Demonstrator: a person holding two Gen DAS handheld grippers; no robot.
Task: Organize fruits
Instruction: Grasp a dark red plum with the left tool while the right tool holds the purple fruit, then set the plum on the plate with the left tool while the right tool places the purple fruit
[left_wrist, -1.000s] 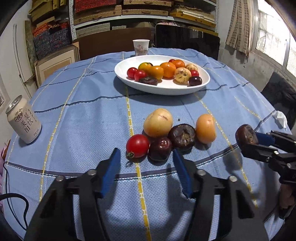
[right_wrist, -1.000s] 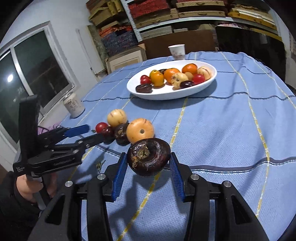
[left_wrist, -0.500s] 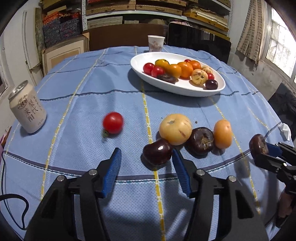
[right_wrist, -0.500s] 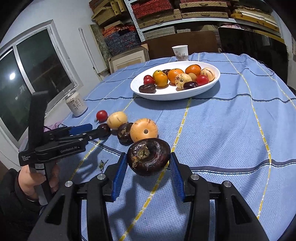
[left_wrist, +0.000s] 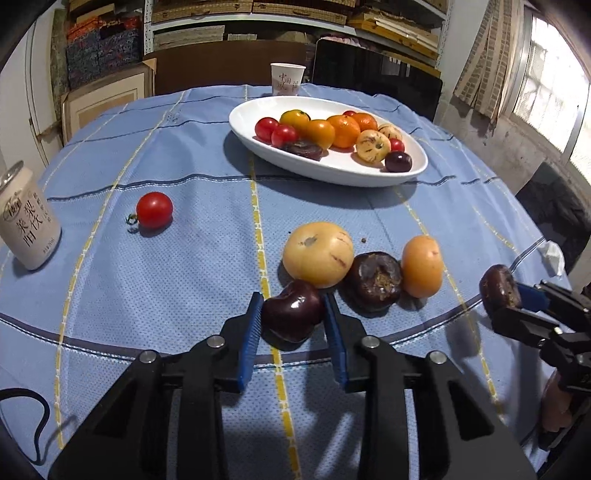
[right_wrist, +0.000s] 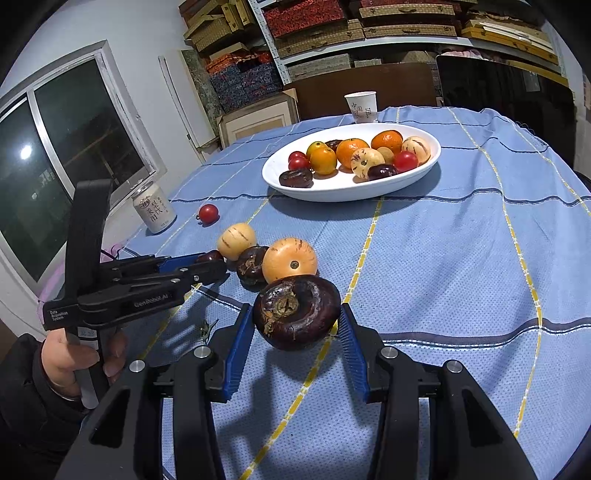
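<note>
Blue fingers (left_wrist: 334, 332) hiding both flanks of the dark plum (left_wrist: 291, 312).

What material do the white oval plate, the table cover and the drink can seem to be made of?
White oval plate: probably glazed ceramic, for its rim is smooth and glossy, though melamine is possible. Table cover: woven cloth, matte, with a dotted weave and stripes. Drink can: likely metal, with a printed matte label.
</note>
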